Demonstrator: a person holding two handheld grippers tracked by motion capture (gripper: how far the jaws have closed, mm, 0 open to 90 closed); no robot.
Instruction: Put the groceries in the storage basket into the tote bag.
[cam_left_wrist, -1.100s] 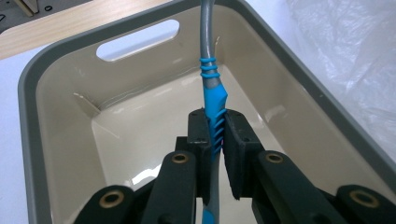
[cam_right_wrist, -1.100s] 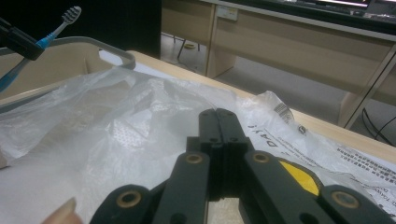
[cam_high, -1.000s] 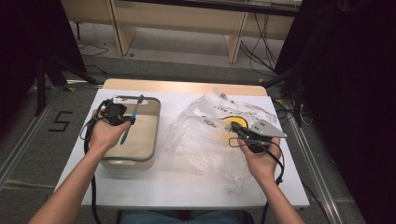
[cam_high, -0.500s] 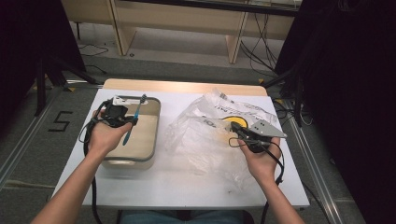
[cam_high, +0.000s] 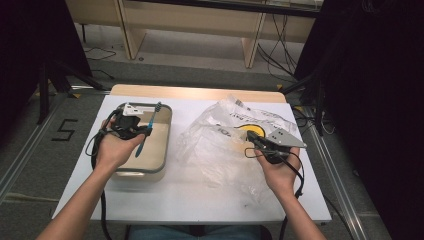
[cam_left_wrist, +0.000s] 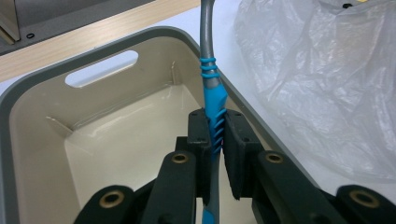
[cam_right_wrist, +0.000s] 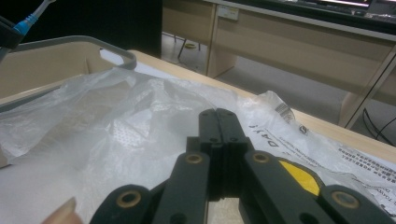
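Note:
My left gripper is shut on a blue and grey toothbrush and holds it over a beige bin. In the left gripper view the pads clamp the ribbed blue handle of the toothbrush, whose grey neck points up and away over the bin's rim. My right gripper rests shut at the right side of a crumpled clear plastic bag. In the right gripper view its jaws stand together over the bag. I cannot tell whether any film is pinched between them.
A yellow patch shows through the printed bag. The bin has a cut-out handle at its far end and nothing lies inside it. The white table has a wooden strip along its far edge. Cables trail from both grippers.
My left gripper has risen slightly and shifted a little over the bin with the toothbrush still in it. The right hand has kept still.

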